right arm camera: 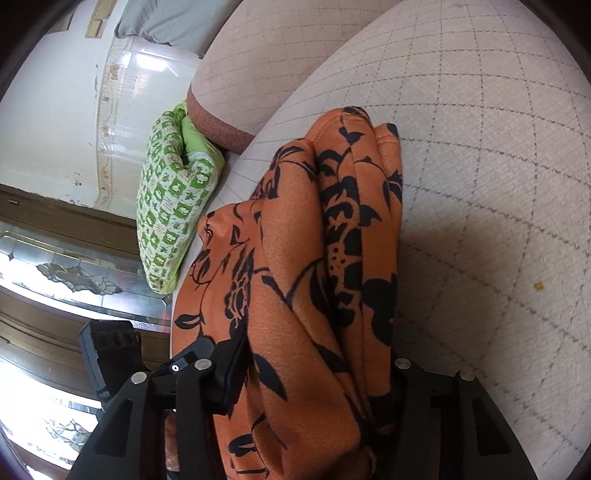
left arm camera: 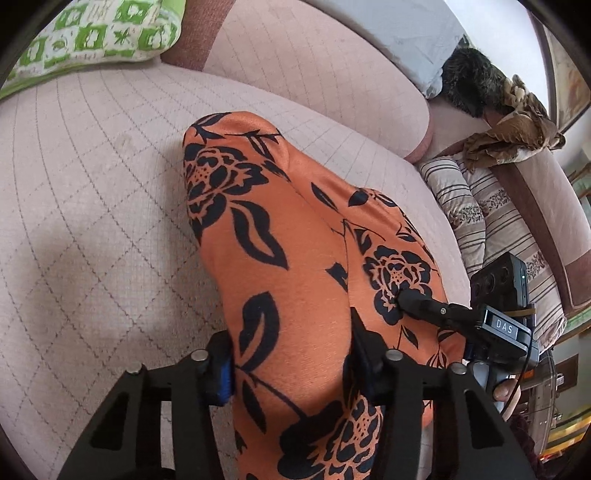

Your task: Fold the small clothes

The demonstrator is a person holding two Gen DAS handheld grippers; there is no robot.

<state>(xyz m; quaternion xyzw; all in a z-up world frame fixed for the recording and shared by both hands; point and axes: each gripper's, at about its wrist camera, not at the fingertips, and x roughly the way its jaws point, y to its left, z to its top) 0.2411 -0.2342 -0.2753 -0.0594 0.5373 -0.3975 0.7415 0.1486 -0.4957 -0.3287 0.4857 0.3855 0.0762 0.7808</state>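
Note:
An orange garment with black flowers [left arm camera: 280, 229] lies bunched on the pale quilted sofa seat [left arm camera: 92, 192]. My left gripper [left arm camera: 295, 369] is shut on its near end, and the cloth fills the gap between both fingers. In the right wrist view the same garment [right arm camera: 295, 229] runs in thick folds away from my right gripper [right arm camera: 314, 373], which is shut on it too. One finger of the right gripper [left arm camera: 421, 304] shows in the left wrist view, pressed against the garment's right edge. The left gripper's body [right arm camera: 110, 350] shows at the lower left of the right wrist view.
A green-and-white patterned cushion [left arm camera: 92, 33] [right arm camera: 170, 206] lies at the seat's end. The sofa's back cushion [left arm camera: 314, 55] rises behind the garment. A striped pillow [left arm camera: 480, 221], a brown cloth [left arm camera: 517, 129] and a dark furry thing [left arm camera: 469, 81] lie to the right. A glass-topped table [right arm camera: 74, 273] stands beyond the seat edge.

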